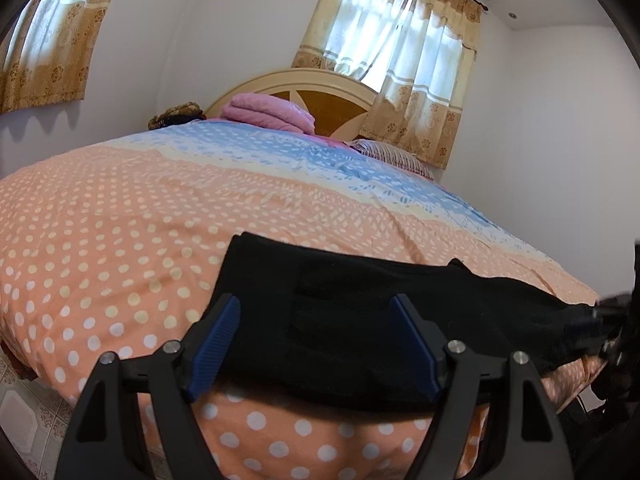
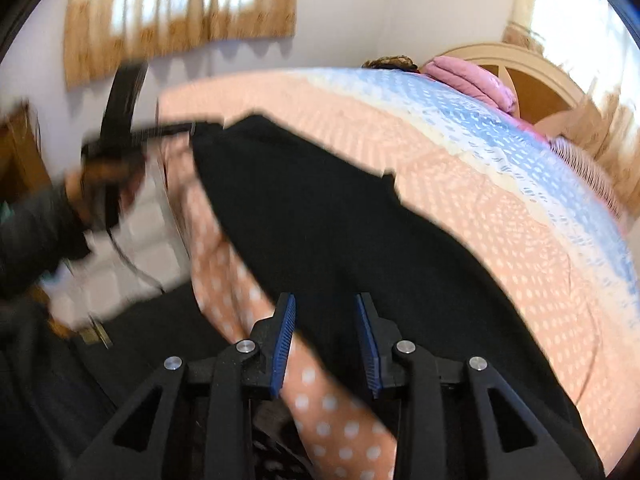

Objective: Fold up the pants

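We record one pair of black pants (image 1: 360, 320), lying flat along the near edge of the bed (image 1: 120, 220), directly ahead of both grippers. Left gripper (image 1: 316, 344): jaws wide apart, straddling the pants' near edge, pads clear of the cloth. Right gripper (image 2: 326, 344): jaws narrow but parted, poised over the pants' edge and the dotted orange bedspread (image 2: 500, 240), gripping nothing that we can make out. Beyond the pants we list a folded pink blanket (image 1: 268, 114), a striped pillow (image 1: 396, 156), a cream headboard (image 1: 320, 84) and patterned curtains (image 1: 400, 60).
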